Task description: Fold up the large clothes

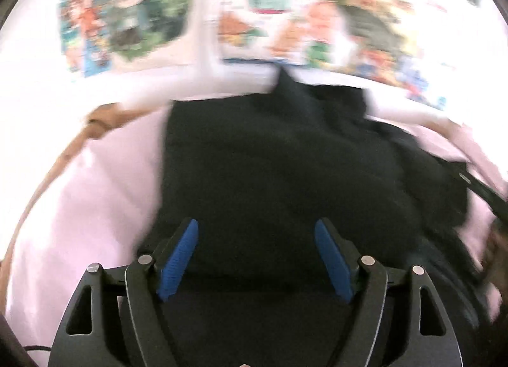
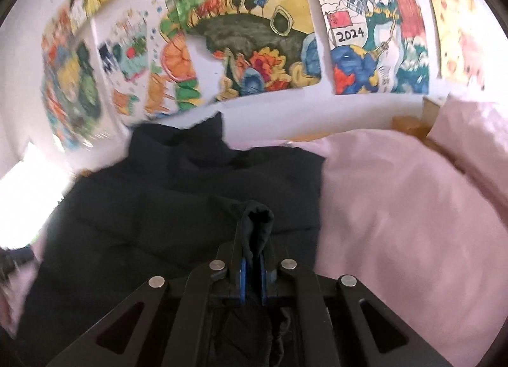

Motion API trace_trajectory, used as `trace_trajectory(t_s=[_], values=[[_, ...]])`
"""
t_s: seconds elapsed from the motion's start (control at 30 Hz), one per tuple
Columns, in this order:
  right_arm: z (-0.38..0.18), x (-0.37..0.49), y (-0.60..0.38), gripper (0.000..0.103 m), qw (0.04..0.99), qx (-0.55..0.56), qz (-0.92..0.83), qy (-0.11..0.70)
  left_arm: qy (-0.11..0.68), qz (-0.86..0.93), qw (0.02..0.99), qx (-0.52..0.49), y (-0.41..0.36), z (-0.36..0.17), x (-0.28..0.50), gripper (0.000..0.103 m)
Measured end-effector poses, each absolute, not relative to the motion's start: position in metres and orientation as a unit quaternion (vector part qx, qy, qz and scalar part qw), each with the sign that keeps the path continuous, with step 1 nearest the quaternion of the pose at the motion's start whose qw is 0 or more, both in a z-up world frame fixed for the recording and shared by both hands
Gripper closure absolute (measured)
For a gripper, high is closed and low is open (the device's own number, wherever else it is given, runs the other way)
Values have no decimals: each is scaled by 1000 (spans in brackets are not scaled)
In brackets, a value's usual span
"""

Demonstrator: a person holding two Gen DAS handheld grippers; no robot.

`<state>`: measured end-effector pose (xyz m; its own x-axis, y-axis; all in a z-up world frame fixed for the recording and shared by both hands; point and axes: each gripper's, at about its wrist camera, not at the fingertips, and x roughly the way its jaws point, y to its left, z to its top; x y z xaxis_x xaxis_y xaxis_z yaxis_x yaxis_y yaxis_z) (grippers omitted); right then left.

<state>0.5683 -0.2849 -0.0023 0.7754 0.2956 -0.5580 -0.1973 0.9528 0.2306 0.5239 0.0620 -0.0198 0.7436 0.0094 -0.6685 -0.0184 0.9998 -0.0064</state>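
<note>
A large black padded jacket (image 1: 279, 160) lies spread on a pink bedsheet (image 1: 95, 202). My left gripper (image 1: 256, 233) is open above the jacket's near part, its blue pads (image 1: 177, 259) wide apart with nothing between them. In the right wrist view the same jacket (image 2: 190, 202) lies ahead and to the left. My right gripper (image 2: 252, 259) is shut on a bunched fold of the jacket's black fabric (image 2: 257, 224), which sticks up between the fingers. The left wrist view is blurred by motion.
A white wall with several colourful children's drawings (image 2: 247, 33) stands right behind the bed. A pink pillow (image 2: 473, 135) lies at the right. A wooden bed edge (image 1: 63, 157) runs along the left. The other gripper (image 1: 485, 195) shows at the right edge.
</note>
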Motion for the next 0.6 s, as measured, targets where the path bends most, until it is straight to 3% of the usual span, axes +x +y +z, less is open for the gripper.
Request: trace_trajectory(t_s=[0.2,0.33,0.47,0.6], values=[[-37,588,-262,96,941,-8,79,328,382,57,922,-13,97,-57,564,28],[-53,595,-254,93,938,-39,68,337,386,56,920,-37,113,-81,567,2],[-72,602,-245,90,932,-63,67,350,406,30,910,-77,130,-100,580,1],[-87,606,-235,90,927,-90,64,358,394,32,917,-56,128,-107,581,1]])
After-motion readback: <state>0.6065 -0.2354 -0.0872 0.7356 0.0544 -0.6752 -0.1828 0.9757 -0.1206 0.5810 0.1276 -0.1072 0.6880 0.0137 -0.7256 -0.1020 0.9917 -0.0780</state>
